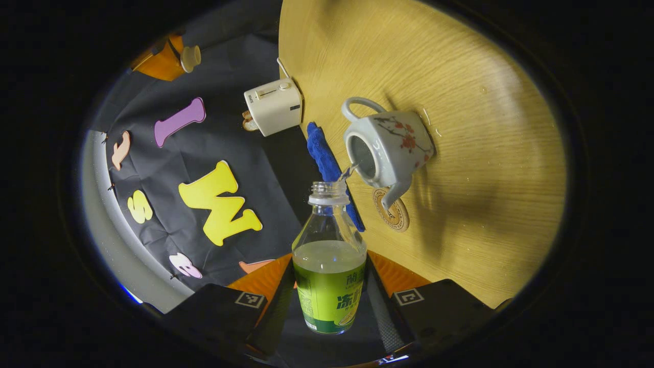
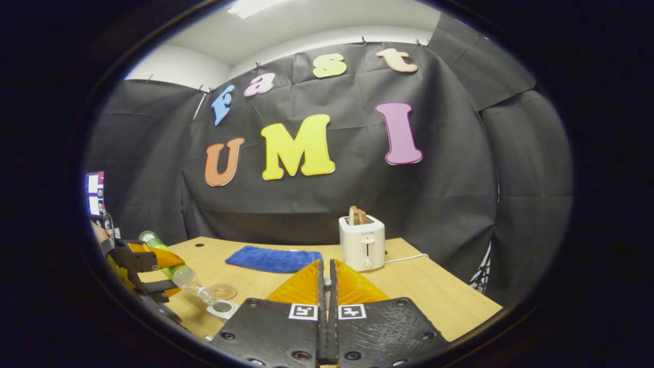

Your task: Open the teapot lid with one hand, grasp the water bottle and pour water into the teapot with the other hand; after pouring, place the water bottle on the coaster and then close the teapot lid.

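Observation:
My left gripper point(image 1: 329, 294) is shut on a clear water bottle point(image 1: 329, 266) with a green label, no cap, and greenish liquid inside. The bottle is tipped, and a thin stream runs from its mouth into the open top of the white flowered teapot point(image 1: 393, 145) on the wooden table point(image 1: 485, 179). A round coaster point(image 1: 392, 212) lies under the spout tip. My right gripper point(image 2: 326, 271) has its fingers together. In the left gripper view that gripper point(image 1: 171, 56) hangs far off, shut on the pale teapot lid point(image 1: 190, 57). In the right gripper view the tipped bottle point(image 2: 171, 263) and teapot rim point(image 2: 223, 307) sit low left.
A white toaster point(image 2: 361, 243) with bread in it stands at the table's back edge, its cord trailing right. A blue cloth point(image 2: 273, 258) lies beside it, close to the coaster point(image 2: 223, 291). A person's hand holds the left gripper point(image 2: 140, 268) at the far left.

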